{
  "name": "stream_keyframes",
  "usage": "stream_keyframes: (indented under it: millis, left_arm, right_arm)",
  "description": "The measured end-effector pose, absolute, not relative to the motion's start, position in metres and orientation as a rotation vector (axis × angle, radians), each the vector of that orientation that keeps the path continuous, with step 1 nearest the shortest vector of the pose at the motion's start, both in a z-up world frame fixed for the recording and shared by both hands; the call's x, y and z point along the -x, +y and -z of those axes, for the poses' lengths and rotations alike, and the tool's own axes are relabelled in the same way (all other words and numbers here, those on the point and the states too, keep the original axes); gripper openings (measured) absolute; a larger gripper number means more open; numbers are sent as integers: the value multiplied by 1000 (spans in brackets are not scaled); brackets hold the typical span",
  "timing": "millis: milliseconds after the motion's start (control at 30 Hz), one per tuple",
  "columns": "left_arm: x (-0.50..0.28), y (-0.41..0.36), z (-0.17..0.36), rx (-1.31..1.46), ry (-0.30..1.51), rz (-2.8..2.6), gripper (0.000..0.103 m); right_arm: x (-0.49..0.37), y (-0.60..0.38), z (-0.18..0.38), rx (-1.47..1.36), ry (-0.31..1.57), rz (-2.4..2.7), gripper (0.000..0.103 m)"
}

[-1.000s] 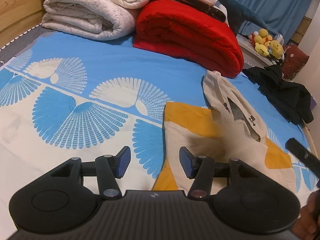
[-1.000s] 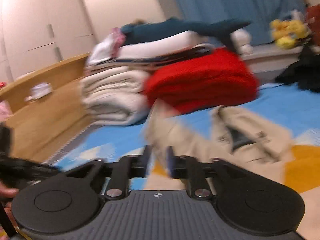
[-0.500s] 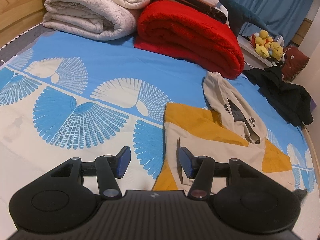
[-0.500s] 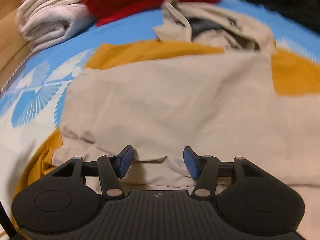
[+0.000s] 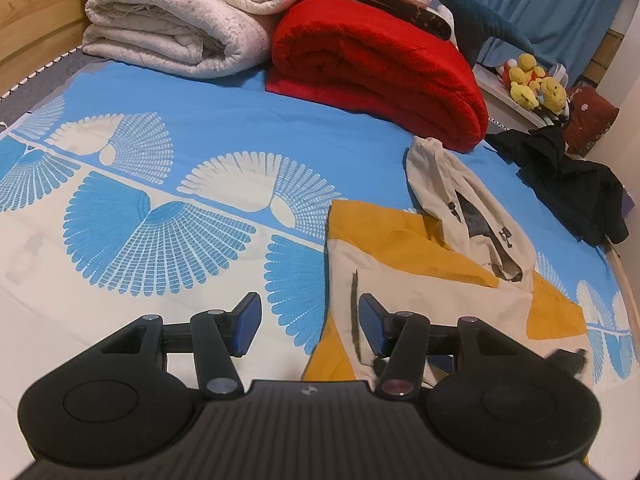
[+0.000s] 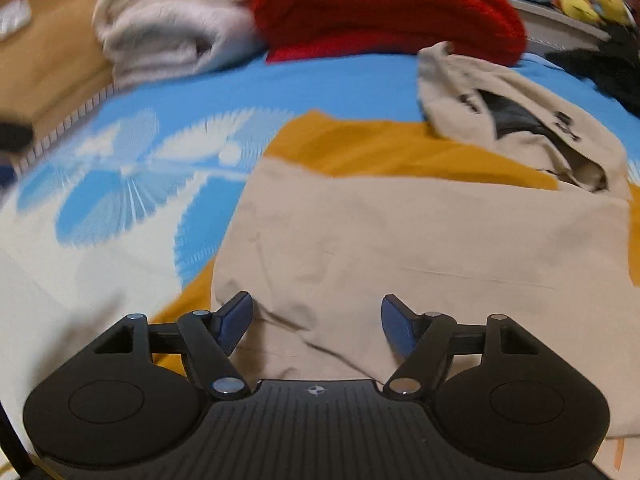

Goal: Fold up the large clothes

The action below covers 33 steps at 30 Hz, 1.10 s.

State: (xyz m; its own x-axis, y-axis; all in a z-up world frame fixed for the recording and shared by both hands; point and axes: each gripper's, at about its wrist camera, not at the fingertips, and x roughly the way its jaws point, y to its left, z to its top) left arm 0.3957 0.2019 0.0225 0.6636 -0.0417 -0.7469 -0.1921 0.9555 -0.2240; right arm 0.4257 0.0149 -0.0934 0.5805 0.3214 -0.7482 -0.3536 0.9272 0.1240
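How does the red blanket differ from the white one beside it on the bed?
The red blanket is bright and plush; the white blanket looks pale, worn and flecked. The red blanket has striped bedding stacked on top, while the white blanket has nothing on top in view. The white one lies nearer the wooden bed frame. Both are folded into thick rolls.

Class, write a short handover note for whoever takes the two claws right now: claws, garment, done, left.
Left claw: open, empty, over the jacket's left edge.
Right claw: jaws opening, nothing gripped, beige cloth beneath.
Beige-and-mustard hooded jacket: lies flat on the blue patterned bedsheet, hood toward the red blanket.
Done: side parts look folded in.
Left: probably fold the body over and tuck the hood.
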Motion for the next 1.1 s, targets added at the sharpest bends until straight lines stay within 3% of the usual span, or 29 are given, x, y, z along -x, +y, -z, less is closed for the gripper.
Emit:
stream_keyframes:
  millis: [300, 667, 733, 833, 1100]
  left_arm:
    - [-396, 208, -22, 310, 843, -89, 59]
    - [-393, 215, -26, 325, 834, -98, 59]
    - [-392, 217, -27, 328, 829, -100, 59]
    - [-391, 220, -28, 330, 828, -102, 59]
    - [-388, 230, -31, 347, 821, -106, 59]
  right_arm:
    - [-425, 48, 93, 284, 793, -434, 67]
    - [-425, 62, 97, 317, 797, -479, 55]
    - [-427, 59, 101, 302, 801, -468, 34]
    - [-428, 53, 97, 255, 796, -448, 13]
    - [-405, 36, 58, 154, 714, -495, 9]
